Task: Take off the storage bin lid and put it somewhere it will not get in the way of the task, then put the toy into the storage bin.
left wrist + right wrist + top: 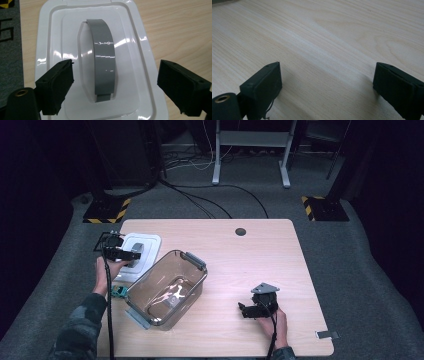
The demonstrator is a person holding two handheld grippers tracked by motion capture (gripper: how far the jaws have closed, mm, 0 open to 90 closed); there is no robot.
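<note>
hovering over the white lid (100, 62) with my left gripper (115, 85), i have the fingers (56, 85) spread wide on either side of its grey handle (103, 57), pressing on nothing. the lid lies flat on the desk (250, 255) at the far left corner, off the clear container (167, 287), which sits open just beside it, nearer the middle. a small teal toy (119, 291) rests on the desk by the container's left side. so the lid looks set down and let go, and my guess is that what remains is filling the container or closing it again. my right gripper (246, 310) rests low over bare desk, well apart from everything, its fingers (262, 87) wide and empty.
</note>
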